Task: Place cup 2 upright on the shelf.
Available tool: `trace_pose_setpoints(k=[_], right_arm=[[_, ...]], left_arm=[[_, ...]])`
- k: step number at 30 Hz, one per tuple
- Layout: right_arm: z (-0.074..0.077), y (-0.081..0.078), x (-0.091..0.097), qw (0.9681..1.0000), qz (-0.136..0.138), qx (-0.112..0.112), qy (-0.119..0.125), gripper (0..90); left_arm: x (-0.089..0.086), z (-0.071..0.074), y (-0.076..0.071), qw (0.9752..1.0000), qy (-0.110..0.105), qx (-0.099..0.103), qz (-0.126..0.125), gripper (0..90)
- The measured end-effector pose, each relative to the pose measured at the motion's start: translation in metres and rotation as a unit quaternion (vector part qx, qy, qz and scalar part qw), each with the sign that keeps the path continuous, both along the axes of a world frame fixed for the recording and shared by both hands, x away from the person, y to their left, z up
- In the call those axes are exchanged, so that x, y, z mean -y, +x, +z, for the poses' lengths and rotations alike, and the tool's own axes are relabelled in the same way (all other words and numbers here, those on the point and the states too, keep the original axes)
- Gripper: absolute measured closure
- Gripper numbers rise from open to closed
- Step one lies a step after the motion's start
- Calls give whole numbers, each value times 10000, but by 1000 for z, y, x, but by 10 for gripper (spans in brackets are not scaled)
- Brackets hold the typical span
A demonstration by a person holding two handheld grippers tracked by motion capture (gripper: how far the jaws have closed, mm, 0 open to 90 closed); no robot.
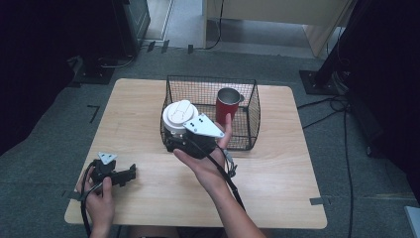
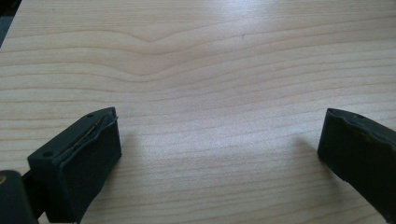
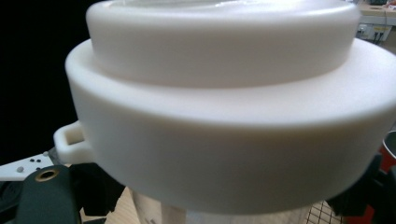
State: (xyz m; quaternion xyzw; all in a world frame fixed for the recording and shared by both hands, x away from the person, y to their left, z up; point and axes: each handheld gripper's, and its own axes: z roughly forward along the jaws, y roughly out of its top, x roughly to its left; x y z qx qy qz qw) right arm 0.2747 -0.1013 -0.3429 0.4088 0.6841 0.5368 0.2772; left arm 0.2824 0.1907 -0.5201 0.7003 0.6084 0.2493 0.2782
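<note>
Right gripper view: white stepped lid [image 3: 224, 116], side tab.

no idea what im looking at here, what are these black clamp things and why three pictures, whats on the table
There is no robot here. A person holds a hand-held clamp, called a gripper, in each hand. One picture comes from a camera above the table; the other two come from small cameras riding on the grippers, looking along their black jaws.

From above you see a wooden table with a wire basket on it. A red cup stands inside the basket.

The left gripper rests near the table's front left corner. Its own camera shows its jaws wide apart over bare wood, holding nothing.

The right gripper is at the basket's near left corner, shut on a white lidded cup. That lid looms huge in its own camera.
</note>
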Motion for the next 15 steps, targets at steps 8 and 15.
trace_pose_setpoints(k=[8,15], right_arm=[[5,11,-2,10000,-25,-16,-29,165],[11,25,-3,9999,-92,-9,-54,165]], left_arm=[[0,0,0,10000,0,-1,0,0],[0,0,0,10000,8,-11,-9,0]])
